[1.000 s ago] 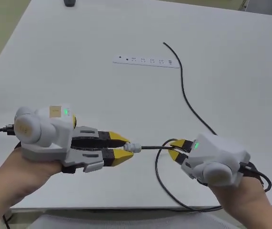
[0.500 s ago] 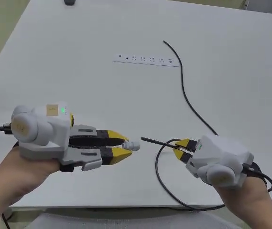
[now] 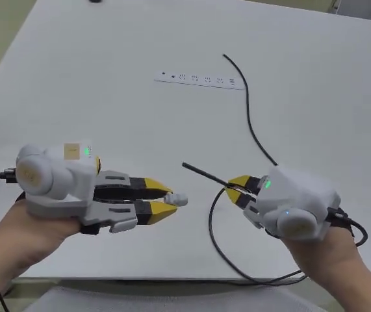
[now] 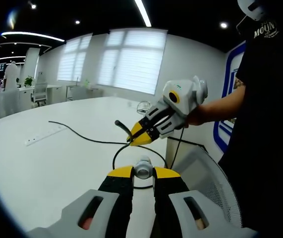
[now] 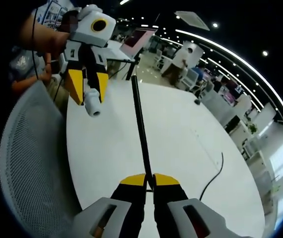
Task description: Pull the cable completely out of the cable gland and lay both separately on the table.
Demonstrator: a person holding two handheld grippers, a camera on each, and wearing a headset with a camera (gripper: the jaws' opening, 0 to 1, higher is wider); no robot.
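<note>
Cable [image 3: 258, 143] and cable gland [image 3: 179, 199] are apart, both held above the near part of the white table [image 3: 107, 78], close to its front edge. Wide bare tabletop lies beyond them, with a power strip [image 3: 201, 81] well off toward the far side. The left gripper [image 3: 164, 199] is clenched on the small pale gland. The right gripper [image 3: 236, 188] pinches the thin black cable behind its straight free end, which points toward the gland across a gap. The rest loops by the front edge and trails across the top.
</note>
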